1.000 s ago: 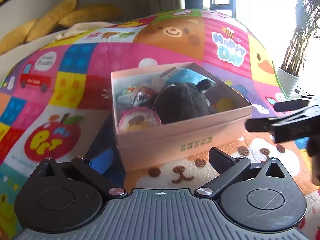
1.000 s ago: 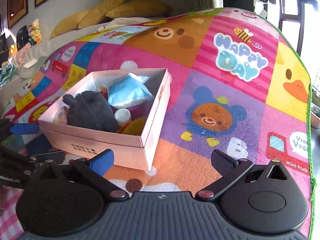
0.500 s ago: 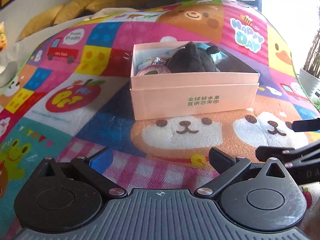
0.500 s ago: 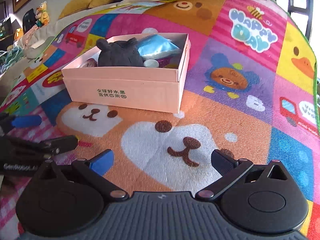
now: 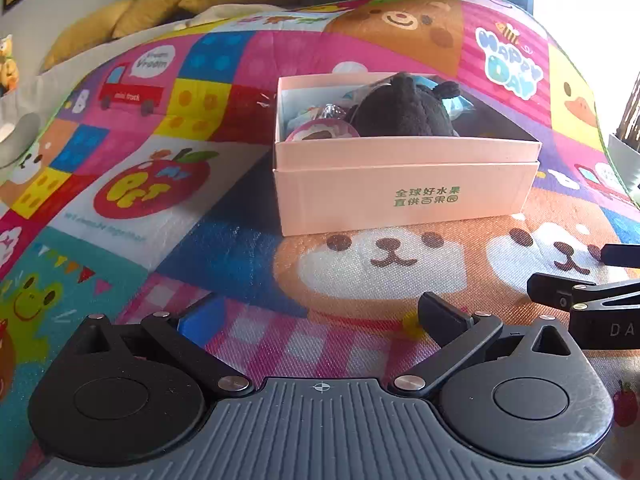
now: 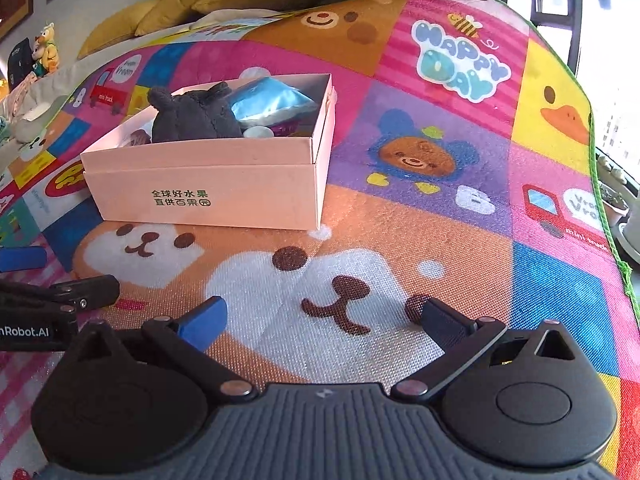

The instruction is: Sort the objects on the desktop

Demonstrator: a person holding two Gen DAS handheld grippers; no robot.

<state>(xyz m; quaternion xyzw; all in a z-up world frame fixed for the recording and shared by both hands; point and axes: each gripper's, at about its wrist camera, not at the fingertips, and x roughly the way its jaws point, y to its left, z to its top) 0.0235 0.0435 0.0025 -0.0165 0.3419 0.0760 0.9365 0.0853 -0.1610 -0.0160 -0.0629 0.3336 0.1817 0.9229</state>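
Observation:
A pink cardboard box [image 5: 404,184] with green print stands on the colourful play mat [image 5: 168,216]. It also shows in the right wrist view [image 6: 208,184]. Inside lie a dark plush toy [image 5: 400,112], a blue packet [image 6: 272,100], a pink round capsule [image 5: 320,134] and other small items. My left gripper [image 5: 320,316] is open and empty, low over the mat in front of the box. My right gripper [image 6: 320,316] is open and empty, in front of the box and to its right. Each gripper shows at the edge of the other's view.
Yellow cushions [image 5: 168,4] lie at the back beyond the mat. A small toy figure [image 6: 46,54] stands at the far left. A potted plant [image 5: 628,148] is past the mat's right edge. The mat's green edge [image 6: 600,184] runs along the right.
Both grippers have pulled back from the box and dropped lower over the mat. The box now looks smaller and farther away. Both stay open and empty.

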